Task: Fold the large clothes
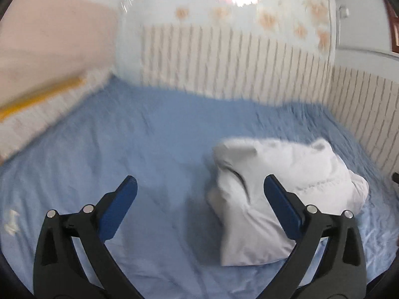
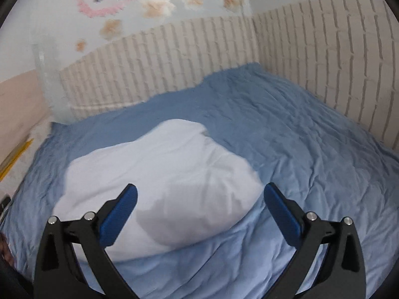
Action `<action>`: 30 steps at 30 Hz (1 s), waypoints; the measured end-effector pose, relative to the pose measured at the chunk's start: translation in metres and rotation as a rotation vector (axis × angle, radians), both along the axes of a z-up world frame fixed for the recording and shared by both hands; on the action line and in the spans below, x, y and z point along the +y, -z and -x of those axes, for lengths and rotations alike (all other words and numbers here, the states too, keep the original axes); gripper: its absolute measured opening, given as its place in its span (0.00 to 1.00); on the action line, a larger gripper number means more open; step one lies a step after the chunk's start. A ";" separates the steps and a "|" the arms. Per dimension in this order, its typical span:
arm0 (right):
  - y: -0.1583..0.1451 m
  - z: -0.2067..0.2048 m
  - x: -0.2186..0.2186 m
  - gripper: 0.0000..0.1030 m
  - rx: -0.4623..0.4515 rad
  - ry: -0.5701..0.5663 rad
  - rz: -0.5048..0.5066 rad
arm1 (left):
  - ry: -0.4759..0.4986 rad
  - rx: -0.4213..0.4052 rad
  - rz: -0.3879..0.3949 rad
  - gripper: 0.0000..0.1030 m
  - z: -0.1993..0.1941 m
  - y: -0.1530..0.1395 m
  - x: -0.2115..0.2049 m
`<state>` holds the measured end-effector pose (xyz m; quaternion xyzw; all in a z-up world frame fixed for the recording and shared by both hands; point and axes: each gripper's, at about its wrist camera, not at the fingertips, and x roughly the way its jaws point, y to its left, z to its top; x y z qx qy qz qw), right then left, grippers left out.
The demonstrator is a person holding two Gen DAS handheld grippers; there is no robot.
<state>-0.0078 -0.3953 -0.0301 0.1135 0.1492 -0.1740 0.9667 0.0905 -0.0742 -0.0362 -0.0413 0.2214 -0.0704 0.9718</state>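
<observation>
Both tools are spread wide with nothing between the pads: the left gripper (image 1: 199, 186) frames bare sheet, and the right gripper (image 2: 199, 194) frames the near part of the garment without touching it. From the left gripper the white padded garment (image 1: 274, 199) lies toward two o'clock, a puffy bundle partly behind the right-hand blue finger, its long axis running roughly from five o'clock up to one o'clock in that view. From the right gripper the same white garment (image 2: 159, 182) sits dead ahead and slightly toward eleven o'clock, spreading from the lower left toward the upper middle. It rests on the blue bedsheet (image 2: 311, 149), well clear of the brick-pattern wall panel (image 2: 174, 62) at twelve o'clock. Judging by how squarely it fills the view, the right hand looks nearer, so the left would need to swing rightward to reach its side. The left view is blurred, so seams and edges cannot be told there.
</observation>
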 end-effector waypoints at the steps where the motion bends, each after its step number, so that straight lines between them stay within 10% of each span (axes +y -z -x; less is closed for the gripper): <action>1: 0.003 0.016 0.014 0.98 -0.040 -0.002 0.028 | -0.011 -0.028 -0.004 0.97 0.017 -0.002 0.006; 8: 0.003 0.055 0.085 0.98 -0.162 -0.025 0.287 | -0.125 -0.059 -0.096 0.97 0.055 -0.015 0.009; 13: 0.004 0.033 0.097 0.98 -0.073 -0.063 0.319 | -0.007 -0.101 -0.249 0.97 0.057 -0.005 -0.044; 30: 0.021 0.004 0.092 0.98 0.059 -0.101 0.284 | 0.082 -0.135 -0.136 0.97 0.055 -0.009 -0.054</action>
